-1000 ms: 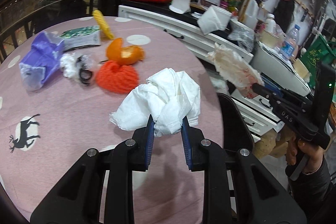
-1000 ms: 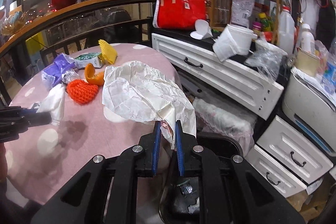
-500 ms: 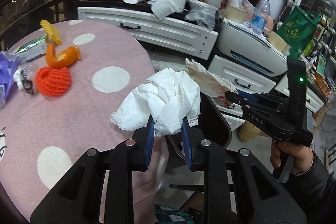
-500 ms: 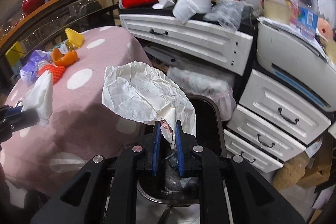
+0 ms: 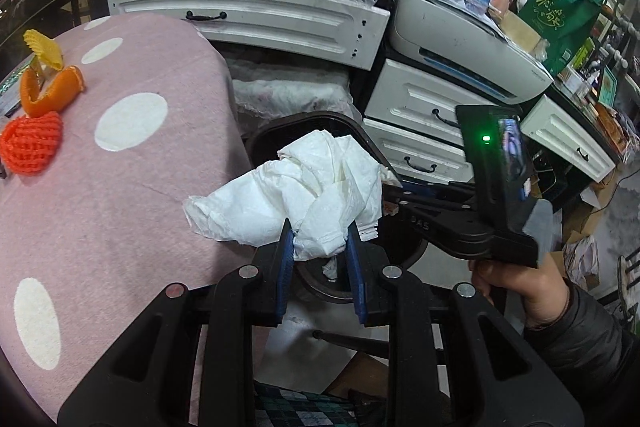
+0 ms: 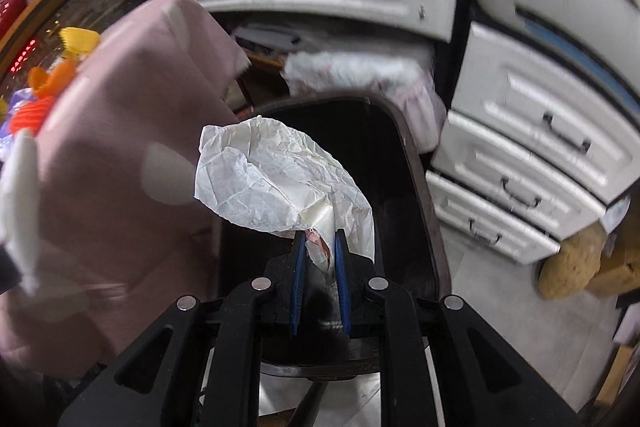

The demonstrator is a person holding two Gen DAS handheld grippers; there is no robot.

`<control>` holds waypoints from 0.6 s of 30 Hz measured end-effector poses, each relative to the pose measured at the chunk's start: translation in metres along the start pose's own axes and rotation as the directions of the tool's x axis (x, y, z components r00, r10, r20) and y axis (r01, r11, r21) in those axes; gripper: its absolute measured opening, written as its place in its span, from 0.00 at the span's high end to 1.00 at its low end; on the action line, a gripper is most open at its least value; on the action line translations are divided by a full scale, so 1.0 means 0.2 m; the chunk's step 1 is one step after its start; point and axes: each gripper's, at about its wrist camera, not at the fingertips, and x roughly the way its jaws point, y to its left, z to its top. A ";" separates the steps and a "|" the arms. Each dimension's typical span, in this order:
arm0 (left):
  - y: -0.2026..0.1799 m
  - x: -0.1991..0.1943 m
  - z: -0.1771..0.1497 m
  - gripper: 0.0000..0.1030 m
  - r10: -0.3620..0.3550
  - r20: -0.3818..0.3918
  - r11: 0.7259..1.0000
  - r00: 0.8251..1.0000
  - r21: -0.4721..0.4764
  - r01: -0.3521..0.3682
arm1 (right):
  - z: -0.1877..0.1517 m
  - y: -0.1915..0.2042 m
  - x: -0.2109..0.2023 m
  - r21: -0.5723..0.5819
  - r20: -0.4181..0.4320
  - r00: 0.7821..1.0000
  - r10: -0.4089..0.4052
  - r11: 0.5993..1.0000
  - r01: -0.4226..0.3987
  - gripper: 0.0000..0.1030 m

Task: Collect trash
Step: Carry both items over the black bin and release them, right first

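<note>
Pink dotted tablecloth [image 5: 120, 187] at 9 o'clock; dark bin [image 6: 400, 167] mouth directly under both grippers. Left gripper [image 5: 320, 247] clamping white tissue wad [image 5: 312, 195]; right gripper [image 6: 319, 259], nearer the bin, pinching crumpled paper [image 6: 272, 183], barely loosened.

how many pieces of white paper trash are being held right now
2: a crumpled tissue in the left hand-held gripper, and a crinkled wrapper in the right hand-held gripper, both above the bin.
</note>
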 end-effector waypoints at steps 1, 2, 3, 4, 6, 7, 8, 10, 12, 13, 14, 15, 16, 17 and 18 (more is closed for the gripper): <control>-0.01 0.01 0.00 0.76 -0.001 -0.005 1.000 1.000 0.004 0.001 | -0.01 -0.01 0.03 0.009 -0.012 1.000 -0.005 1.000 0.005 0.84; -0.02 0.03 0.00 0.76 -0.002 -0.010 1.000 1.000 0.008 0.002 | -0.02 -0.02 0.05 0.010 -0.020 1.000 -0.009 1.000 0.009 0.83; -0.03 0.04 -0.01 0.76 -0.003 -0.016 1.000 1.000 0.012 0.003 | -0.03 -0.02 0.08 0.011 -0.028 1.000 -0.014 1.000 0.014 0.83; -0.04 0.05 -0.01 0.76 -0.004 -0.020 1.000 1.000 0.016 0.004 | -0.03 -0.02 0.09 0.013 -0.037 0.999 -0.016 1.000 0.017 0.83; -0.06 0.08 -0.01 0.76 -0.005 -0.031 1.000 0.999 0.024 0.006 | -0.05 -0.03 0.14 0.016 -0.058 0.998 -0.015 1.000 0.016 0.79; -0.07 0.09 -0.01 0.76 -0.005 -0.037 1.000 0.999 0.028 0.006 | -0.06 -0.03 0.15 0.014 -0.067 0.998 -0.011 1.000 0.012 0.77; -0.08 0.11 -0.01 0.76 -0.004 -0.043 0.999 0.999 0.032 0.005 | -0.06 -0.03 0.17 0.015 -0.074 0.997 -0.010 1.000 0.011 0.69; -0.09 0.13 -0.02 0.76 0.000 -0.054 0.999 0.999 0.037 0.002 | -0.07 -0.04 0.17 0.026 -0.073 0.997 -0.013 1.000 0.015 0.54; -0.09 0.16 -0.02 0.76 0.004 -0.067 0.999 0.998 0.040 -0.001 | -0.07 -0.05 0.16 0.036 -0.057 0.998 -0.015 0.999 0.017 0.42; -0.10 0.17 -0.02 0.76 0.006 -0.073 0.999 0.997 0.040 -0.003 | -0.07 -0.05 0.15 0.038 -0.047 0.999 -0.020 0.999 0.021 0.41; -0.10 0.19 -0.02 0.76 0.008 -0.079 0.999 0.997 0.041 -0.005 | -0.06 -0.05 0.12 0.036 -0.034 0.999 -0.025 0.999 0.027 0.41; -0.10 0.20 -0.03 0.76 0.011 -0.083 0.999 0.996 0.042 -0.007 | -0.05 -0.05 0.10 0.034 -0.022 0.999 -0.030 0.999 0.031 0.40; -0.10 0.21 -0.03 0.76 0.015 -0.087 0.999 0.996 0.044 -0.011 | -0.05 -0.06 0.09 0.036 -0.009 0.999 -0.038 0.999 0.038 0.40; -0.10 0.22 -0.03 0.76 0.018 -0.090 0.999 0.996 0.045 -0.014 | -0.04 -0.07 0.06 0.042 0.009 0.999 -0.051 0.998 0.050 0.38; -0.11 0.23 -0.03 0.76 0.019 -0.093 0.999 0.995 0.046 -0.015 | -0.03 -0.08 0.03 0.048 0.028 0.998 -0.063 0.997 0.062 0.36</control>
